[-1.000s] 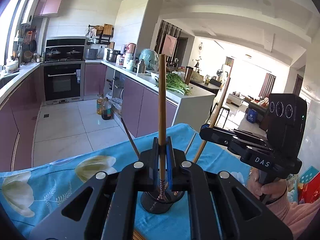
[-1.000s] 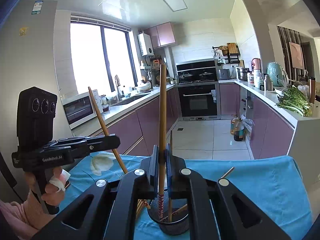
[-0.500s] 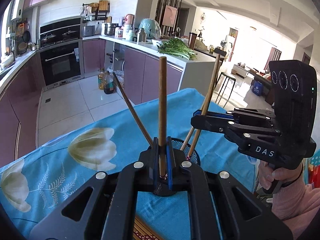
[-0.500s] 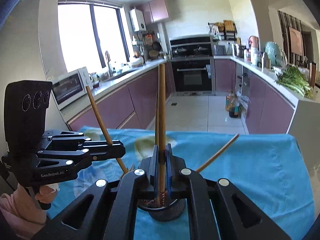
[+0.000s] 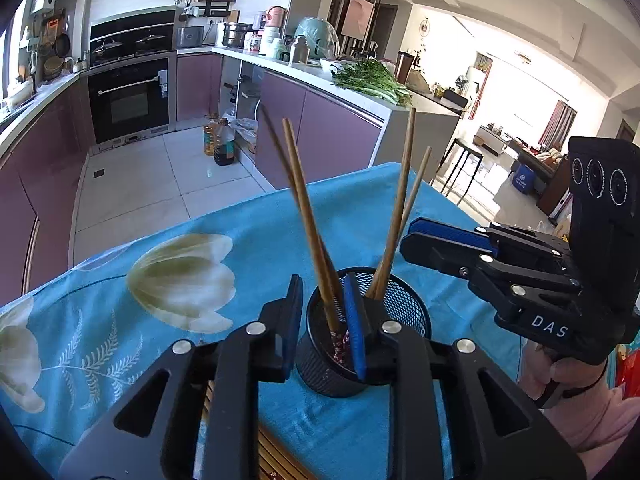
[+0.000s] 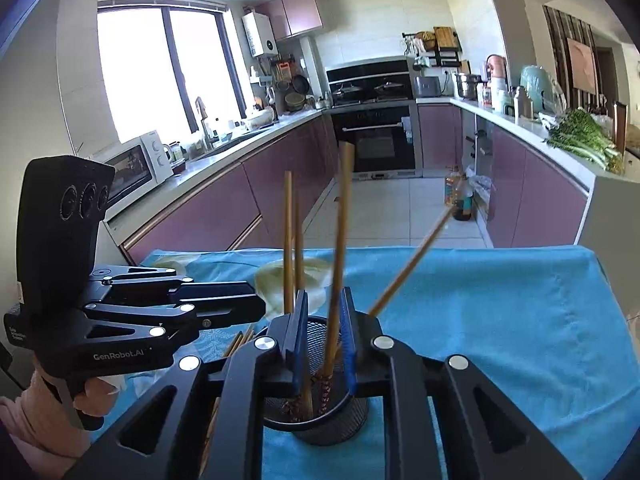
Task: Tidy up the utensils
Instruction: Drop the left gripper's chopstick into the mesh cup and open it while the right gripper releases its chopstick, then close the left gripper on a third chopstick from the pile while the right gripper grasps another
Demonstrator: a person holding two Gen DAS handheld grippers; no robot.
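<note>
Chopsticks (image 5: 308,220) stand in a black mesh cup (image 5: 400,304) on the blue flowered tablecloth (image 5: 120,320), and that is what I see first down my left claw (image 5: 324,320). Its jaws are parting; one chopstick rises between the blue pads, and neither pad presses on it. A second dark stick leans close behind it, and two more tilt to the right inside the cup. The right pad reaches over the cup's rim. My right claw (image 5: 416,236) hangs at the right, just beyond the cup, with my hand (image 5: 560,372) on its grip. Flat on the cloth under my left claw lies a bundle of more sticks (image 5: 276,456). Far off are the oven (image 5: 132,96), oil bottles (image 5: 220,144) on the floor, and greens (image 5: 372,80) on the counter.

Down my right claw (image 6: 324,336) the same cup (image 6: 320,420) sits directly beneath the fingers. These jaws are parting too, and a thick blurred chopstick (image 6: 340,260) stands loose between them. Two thinner sticks (image 6: 288,240) stand upright just left of the left pad, and one (image 6: 412,260) slants away to the right. My left claw (image 6: 240,308) comes in from the left, its tips near the cup. Beneath it, loose sticks (image 6: 236,344) lie on the cloth. A microwave (image 6: 136,160) and the sink tap (image 6: 202,116) line the far left counter.
</note>
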